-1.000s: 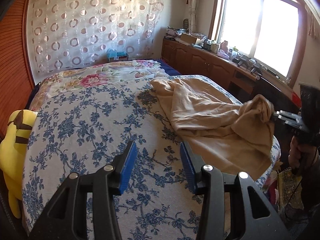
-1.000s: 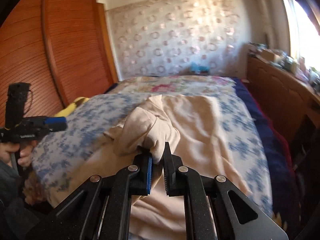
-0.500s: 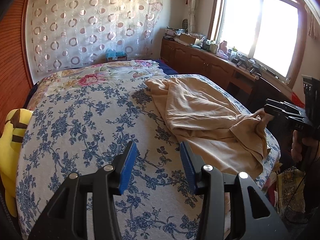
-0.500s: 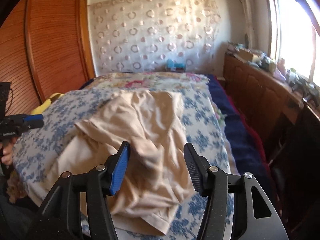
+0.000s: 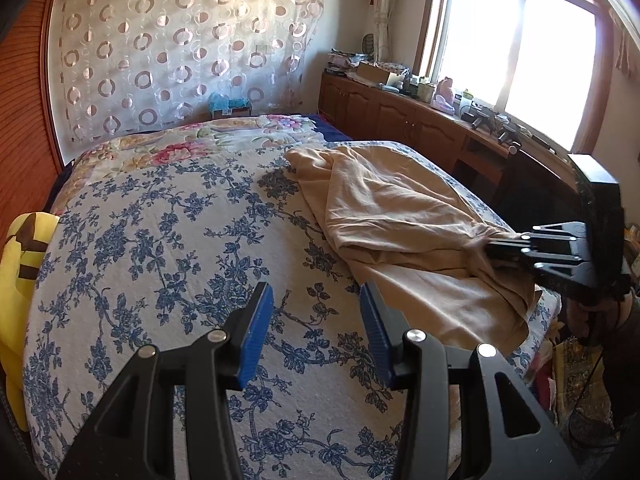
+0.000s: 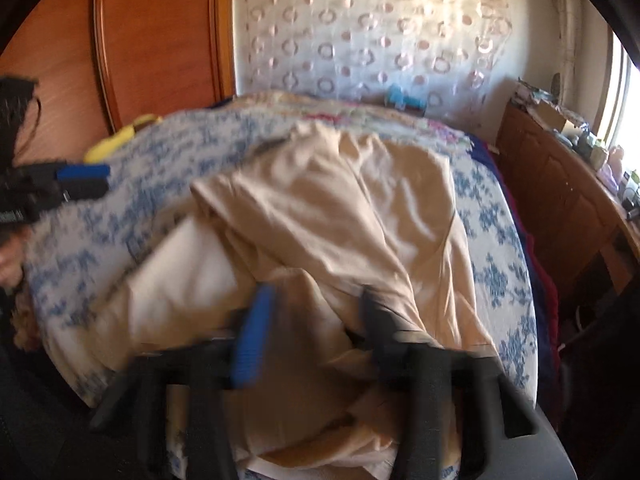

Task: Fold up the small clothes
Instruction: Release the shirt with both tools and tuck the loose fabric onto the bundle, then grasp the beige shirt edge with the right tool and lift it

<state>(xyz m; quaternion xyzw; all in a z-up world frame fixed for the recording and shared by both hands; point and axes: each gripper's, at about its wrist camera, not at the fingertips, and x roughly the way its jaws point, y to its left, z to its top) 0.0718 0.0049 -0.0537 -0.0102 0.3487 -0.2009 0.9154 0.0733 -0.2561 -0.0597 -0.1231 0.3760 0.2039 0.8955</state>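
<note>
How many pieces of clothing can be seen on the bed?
1: a beige garment, crumpled on the window side of the bed. Another piece may be hidden under its folds.

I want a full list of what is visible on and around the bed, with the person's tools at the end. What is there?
beige garment: one, beige, crumpled on the window side of the bed
bedspread: one, white with blue flowers, covering the bed
quilt: one, pink floral, at the bed's far end
plush toy: one, yellow and brown, at the bed's edge away from the window
curtain: one, sheer with circles, on the far wall
cabinet: one row, brown wood, cluttered top, under the window
left hand-held gripper: black, blue pads, open above the bedspread
right hand-held gripper: black, jaws just closed, pinching the garment
</note>
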